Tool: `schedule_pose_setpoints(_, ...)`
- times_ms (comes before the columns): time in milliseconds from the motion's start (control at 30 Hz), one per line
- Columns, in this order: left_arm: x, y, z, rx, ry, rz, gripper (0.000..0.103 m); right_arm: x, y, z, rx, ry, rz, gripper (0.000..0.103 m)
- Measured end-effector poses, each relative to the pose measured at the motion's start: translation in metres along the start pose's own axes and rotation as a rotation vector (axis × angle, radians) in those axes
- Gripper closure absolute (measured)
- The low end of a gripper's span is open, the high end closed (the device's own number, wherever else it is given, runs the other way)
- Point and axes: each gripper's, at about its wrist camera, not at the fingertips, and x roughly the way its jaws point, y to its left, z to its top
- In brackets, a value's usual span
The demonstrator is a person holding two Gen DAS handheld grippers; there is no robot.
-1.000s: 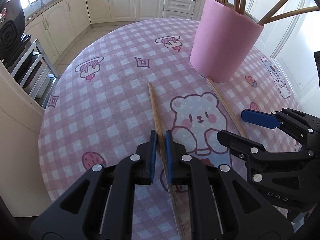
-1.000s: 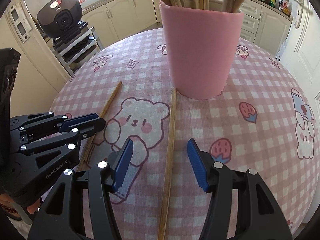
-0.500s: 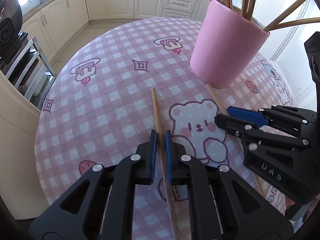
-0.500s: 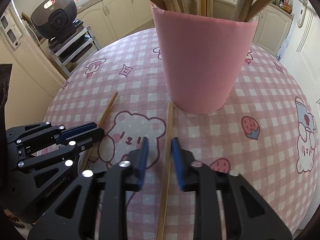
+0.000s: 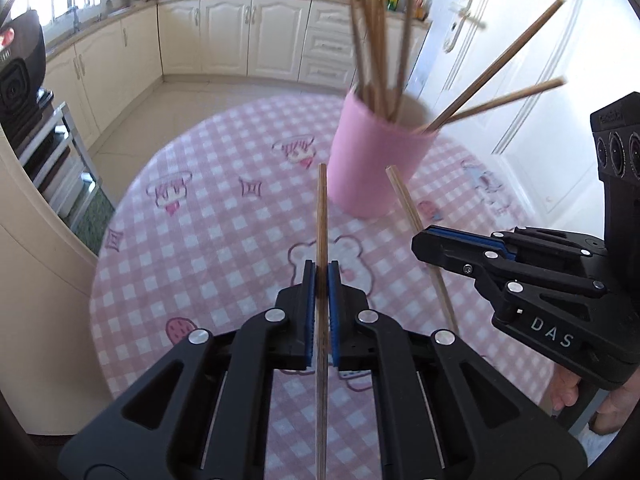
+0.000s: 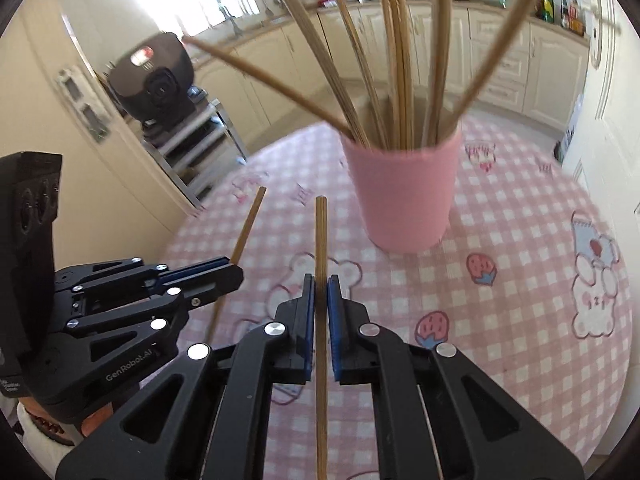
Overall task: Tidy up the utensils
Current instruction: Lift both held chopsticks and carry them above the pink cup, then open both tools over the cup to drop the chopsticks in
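Note:
A pink cup (image 5: 376, 164) full of wooden chopsticks stands on the round table; it also shows in the right wrist view (image 6: 404, 196). My left gripper (image 5: 321, 276) is shut on one chopstick (image 5: 321, 216) and holds it lifted off the table, pointing toward the cup. My right gripper (image 6: 320, 288) is shut on a second chopstick (image 6: 321, 240), also lifted. In the left wrist view the right gripper (image 5: 460, 240) holds its chopstick (image 5: 404, 200) at the right. In the right wrist view the left gripper (image 6: 192, 276) holds its chopstick (image 6: 248, 228) at the left.
The table wears a pink checked cloth (image 5: 208, 248) with bear and strawberry prints (image 6: 520, 264). Cream kitchen cabinets (image 5: 248, 36) line the back. A black appliance (image 6: 152, 76) sits on a metal rack at the left. A white door (image 5: 560, 120) stands at the right.
My right gripper closed on the second chopstick. Both grippers then rose with their chopsticks, so the cup and table look farther below.

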Motion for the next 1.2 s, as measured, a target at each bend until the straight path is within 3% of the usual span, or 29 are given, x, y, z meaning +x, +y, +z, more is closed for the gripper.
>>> schedule_pose_setpoints(200,-0.059,-0.017,0.012,0.031,-0.148,-0.005,0.097,-0.059,0.021,0.010,-0.076,-0.166,-0.033,0.098)
schedule_pose_setpoints(333,-0.086,-0.029,0.016,0.054,-0.222,-0.018,0.097,-0.084,0.025,0.015,-0.093,-0.232,-0.051,0.098)
schedule_pose_setpoints(567,-0.112,-0.040,0.033,0.059,-0.308,-0.025,0.097,-0.123,0.014,0.031,-0.088,-0.329,-0.060,0.098)
schedule_pose_setpoints(800,-0.126,-0.050,0.068,0.041,-0.392,-0.010,0.097,-0.163,0.014,0.058,-0.085,-0.486,-0.083,0.098)
schedule_pose_setpoints(1000,-0.132,-0.063,0.097,0.041,-0.475,0.007,0.097,-0.166,0.020,0.081,-0.125,-0.584,-0.153,0.098)
schedule_pose_setpoints(1200,-0.126,-0.063,0.116,0.011,-0.524,-0.019,0.097,-0.147,0.006,0.102,-0.096,-0.603,-0.160,0.098)
